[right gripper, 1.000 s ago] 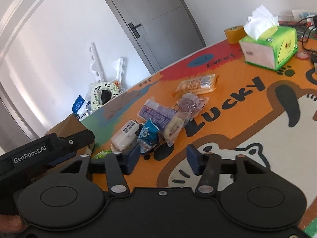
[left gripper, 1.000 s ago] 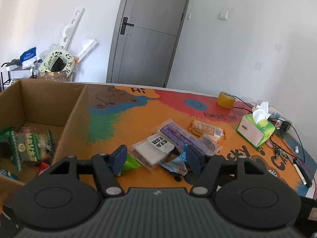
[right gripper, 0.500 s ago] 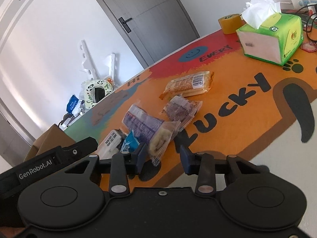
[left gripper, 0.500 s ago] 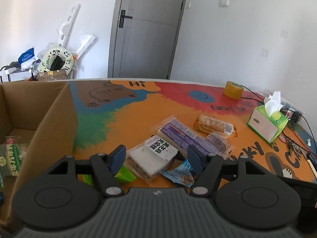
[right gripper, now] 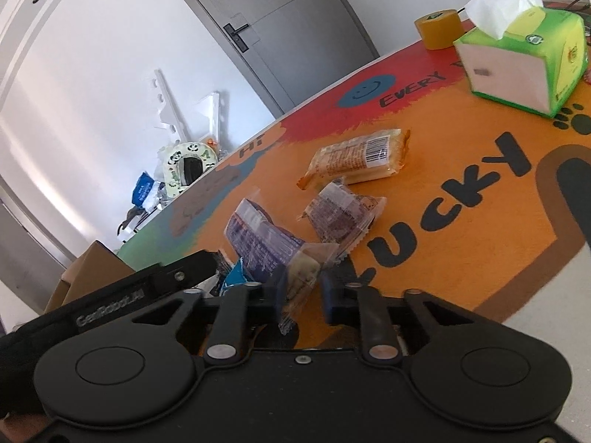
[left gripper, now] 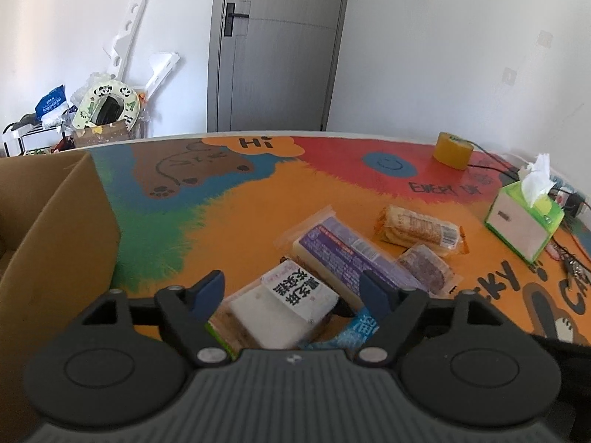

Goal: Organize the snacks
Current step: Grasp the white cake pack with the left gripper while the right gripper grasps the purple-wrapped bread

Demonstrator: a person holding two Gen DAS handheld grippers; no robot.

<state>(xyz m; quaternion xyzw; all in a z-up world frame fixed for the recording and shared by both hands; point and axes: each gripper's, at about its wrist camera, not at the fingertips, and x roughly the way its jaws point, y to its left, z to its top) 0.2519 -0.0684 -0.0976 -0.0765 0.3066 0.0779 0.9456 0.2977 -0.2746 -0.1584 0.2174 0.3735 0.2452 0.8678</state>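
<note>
Several snack packs lie on the colourful mat. My left gripper (left gripper: 293, 291) is open, its jaws either side of a white pack with black characters (left gripper: 280, 308). Beside it lie a long purple pack (left gripper: 347, 254), a small dark purple pack (left gripper: 424, 269), an orange biscuit pack (left gripper: 417, 227) and a blue wrapper (left gripper: 360, 330). My right gripper (right gripper: 300, 293) is closing around the near clear end of the long purple pack (right gripper: 273, 247). The dark purple pack (right gripper: 341, 214) and orange pack (right gripper: 358, 157) lie beyond it.
An open cardboard box (left gripper: 55, 229) stands at the left of the table. A green tissue box (left gripper: 524, 221) and a yellow tape roll (left gripper: 452, 149) sit at the far right, with cables behind. The left gripper's body (right gripper: 110, 304) shows at the right wrist view's lower left.
Both grippers have moved forward to the snack pile. The right gripper's jaws have narrowed around the end of the long purple pack. The box has slid left in the left view.
</note>
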